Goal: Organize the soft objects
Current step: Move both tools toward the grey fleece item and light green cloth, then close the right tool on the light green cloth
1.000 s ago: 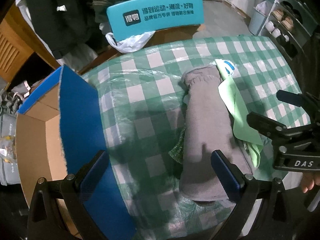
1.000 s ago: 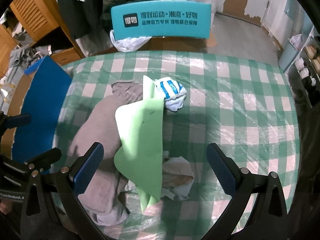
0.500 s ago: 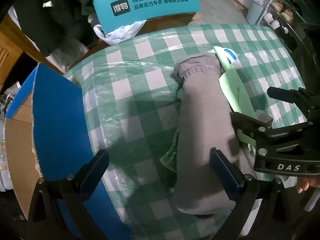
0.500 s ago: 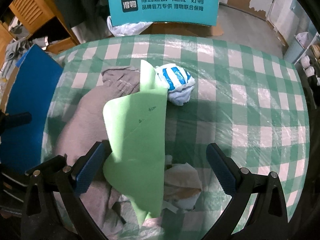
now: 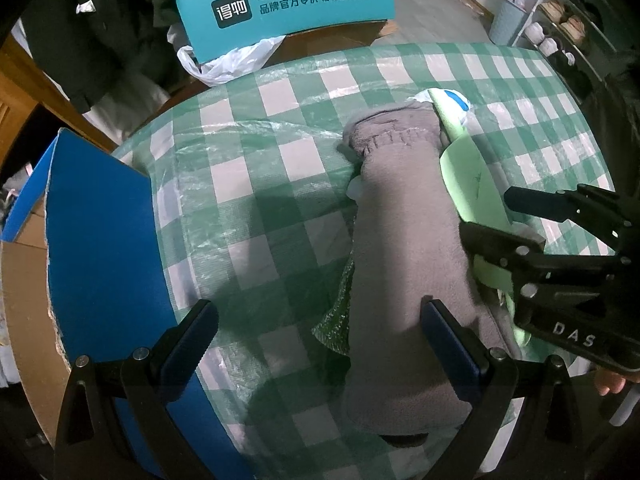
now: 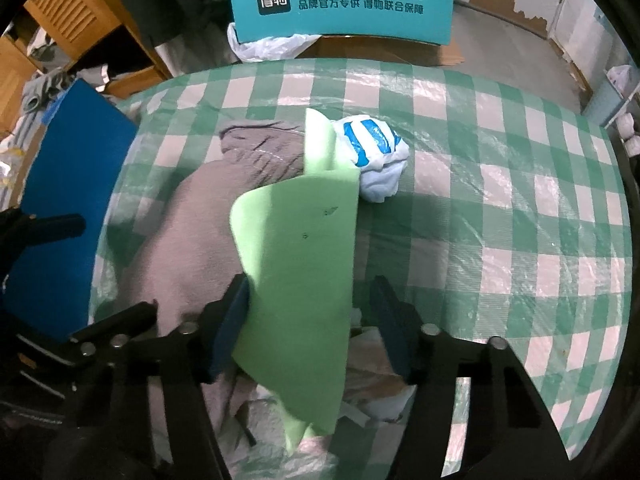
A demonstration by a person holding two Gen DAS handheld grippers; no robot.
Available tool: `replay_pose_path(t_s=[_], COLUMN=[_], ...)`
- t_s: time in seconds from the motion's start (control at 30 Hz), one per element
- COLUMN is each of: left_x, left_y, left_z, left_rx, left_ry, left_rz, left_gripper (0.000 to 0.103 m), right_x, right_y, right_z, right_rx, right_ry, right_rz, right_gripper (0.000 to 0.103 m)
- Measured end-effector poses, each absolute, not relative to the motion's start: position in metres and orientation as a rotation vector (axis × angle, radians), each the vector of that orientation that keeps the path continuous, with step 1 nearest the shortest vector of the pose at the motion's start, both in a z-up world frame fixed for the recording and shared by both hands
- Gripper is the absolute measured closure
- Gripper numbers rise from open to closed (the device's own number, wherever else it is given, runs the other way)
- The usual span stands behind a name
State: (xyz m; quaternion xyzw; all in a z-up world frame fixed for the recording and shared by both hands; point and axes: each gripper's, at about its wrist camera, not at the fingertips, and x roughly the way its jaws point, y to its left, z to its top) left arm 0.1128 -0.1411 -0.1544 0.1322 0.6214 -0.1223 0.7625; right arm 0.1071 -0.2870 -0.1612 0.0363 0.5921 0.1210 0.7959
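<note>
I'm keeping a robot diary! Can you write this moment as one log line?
right gripper: closing around green sheet | left gripper: open above grey cloth | bundle: on table

Dim indoor light, strong fisheye warp in both your wrist views.

You get soft glare off the plastic-covered checked tablecloth (image 6: 500, 184), with dark shadow pooled under your left gripper (image 5: 316, 334). Edges bend and vanish into black corners; the green foam sheet (image 6: 304, 264) looks slightly smeared, perhaps motion blur.
</note>
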Motion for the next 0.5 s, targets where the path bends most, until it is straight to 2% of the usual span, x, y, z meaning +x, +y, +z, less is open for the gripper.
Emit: replay_pose_path(t_s=[0.07,0.5], left_x=[0.112,0.11], left_y=[-0.142,-0.146], left_z=[-0.154,-0.161], left_rx=[0.289,0.291], left_ry=[1.352,1.367], left_rz=[-0.267,-0.265], left_gripper=[0.001,0.001], right_x=[0.107,0.098], right_y=[-0.288,-0.3], right_z=[-0.159,-0.148], right_rx=[0.091,0.141], right_ry=[1.272,1.278], right_rz=[0.271,0.277], right_gripper=[0.062,0.083])
